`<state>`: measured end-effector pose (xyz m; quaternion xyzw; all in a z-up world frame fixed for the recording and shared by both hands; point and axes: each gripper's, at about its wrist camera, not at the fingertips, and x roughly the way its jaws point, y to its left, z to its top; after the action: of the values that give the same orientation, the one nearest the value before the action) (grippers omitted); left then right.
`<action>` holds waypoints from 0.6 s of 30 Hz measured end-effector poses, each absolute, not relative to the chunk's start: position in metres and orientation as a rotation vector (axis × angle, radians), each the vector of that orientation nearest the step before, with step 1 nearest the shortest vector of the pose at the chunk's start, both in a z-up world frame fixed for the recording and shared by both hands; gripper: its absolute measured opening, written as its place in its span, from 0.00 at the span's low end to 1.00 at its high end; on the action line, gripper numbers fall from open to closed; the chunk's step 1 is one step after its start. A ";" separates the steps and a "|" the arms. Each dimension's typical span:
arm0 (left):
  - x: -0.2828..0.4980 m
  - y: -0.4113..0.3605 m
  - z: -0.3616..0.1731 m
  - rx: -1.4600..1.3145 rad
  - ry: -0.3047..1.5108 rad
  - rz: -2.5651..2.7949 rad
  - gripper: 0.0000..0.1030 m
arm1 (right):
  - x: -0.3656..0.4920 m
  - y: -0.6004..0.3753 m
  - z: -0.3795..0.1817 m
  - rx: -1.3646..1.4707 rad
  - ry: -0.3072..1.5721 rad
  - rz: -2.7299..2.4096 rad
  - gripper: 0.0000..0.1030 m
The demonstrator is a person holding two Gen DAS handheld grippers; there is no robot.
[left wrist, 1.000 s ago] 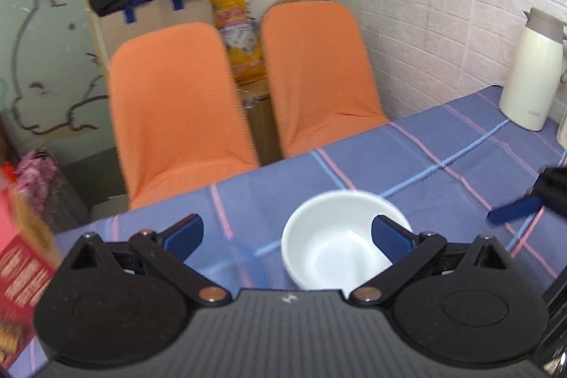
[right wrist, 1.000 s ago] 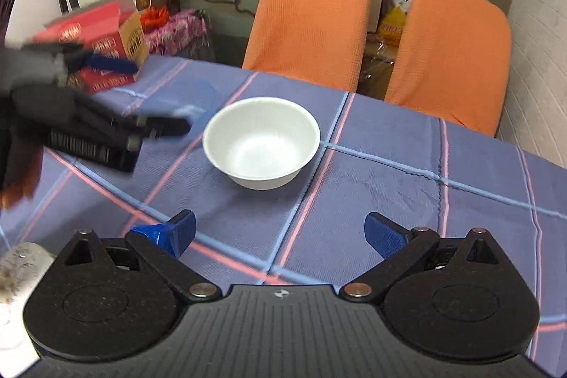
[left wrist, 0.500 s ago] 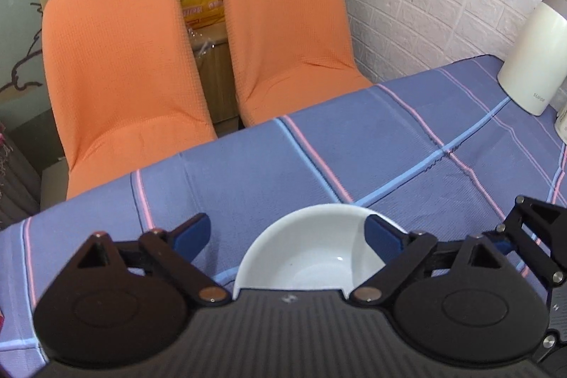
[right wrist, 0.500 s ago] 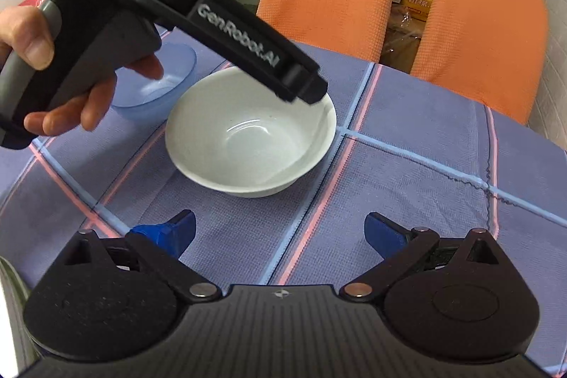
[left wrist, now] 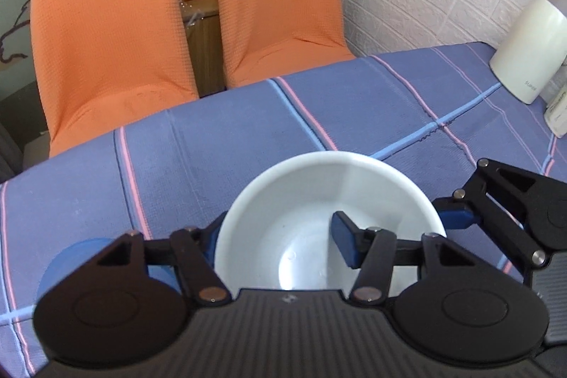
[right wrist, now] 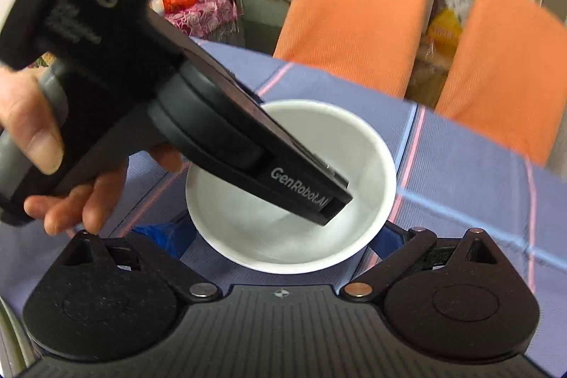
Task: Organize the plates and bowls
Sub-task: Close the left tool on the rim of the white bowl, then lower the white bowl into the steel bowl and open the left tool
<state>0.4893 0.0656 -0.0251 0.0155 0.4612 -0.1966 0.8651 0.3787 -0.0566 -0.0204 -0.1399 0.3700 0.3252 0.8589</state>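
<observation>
Bowl (left wrist: 329,218) is sitting directly ahead of left gripper (left wrist: 276,236), whose spread fingers are straddling its left rim, one inside.

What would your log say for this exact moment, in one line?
step: grasping white bowl | left gripper: open, one finger inside bowl, one outside | right gripper: open, flanking bowl

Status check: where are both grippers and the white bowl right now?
Left hand-held gripper straddles white bowl rim, one finger inside, not shut. Right hand-held gripper open beside bowl. Blue bowl close by on left.
</observation>
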 end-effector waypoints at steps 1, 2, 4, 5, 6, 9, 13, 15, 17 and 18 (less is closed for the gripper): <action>0.489 0.066 -0.024 0.021 0.972 -0.413 0.55 | 0.377 -0.059 -0.017 -0.278 0.771 0.691 0.85; 0.488 0.066 -0.023 0.017 0.970 -0.412 0.55 | 0.375 -0.061 -0.014 -0.268 0.765 0.697 0.85; 0.483 0.062 -0.018 0.038 0.957 -0.411 0.55 | 0.369 -0.061 -0.009 -0.279 0.763 0.693 0.85; 0.479 0.059 -0.016 0.047 0.956 -0.410 0.55 | 0.367 -0.060 -0.008 -0.282 0.762 0.687 0.85; 0.475 0.057 -0.013 0.057 0.955 -0.411 0.55 | 0.364 -0.059 -0.006 -0.285 0.761 0.684 0.85; 0.459 0.048 -0.002 0.077 0.945 -0.414 0.55 | 0.357 -0.062 0.000 -0.290 0.764 0.677 0.85; 0.423 0.029 0.017 0.086 0.936 -0.424 0.55 | 0.344 -0.071 0.011 -0.297 0.764 0.659 0.85; 0.402 0.018 0.027 0.090 0.931 -0.430 0.55 | 0.331 -0.078 0.017 -0.298 0.767 0.646 0.85; 0.379 0.006 0.035 0.090 0.927 -0.446 0.55 | 0.316 -0.088 0.023 -0.302 0.769 0.632 0.85; 0.367 -0.001 0.038 0.091 0.923 -0.457 0.55 | 0.306 -0.093 0.026 -0.305 0.770 0.624 0.86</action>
<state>0.3670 -0.0009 0.0383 0.0435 0.4411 -0.2183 0.8694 0.3062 -0.0934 0.0263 -0.1460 0.3681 0.2983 0.8685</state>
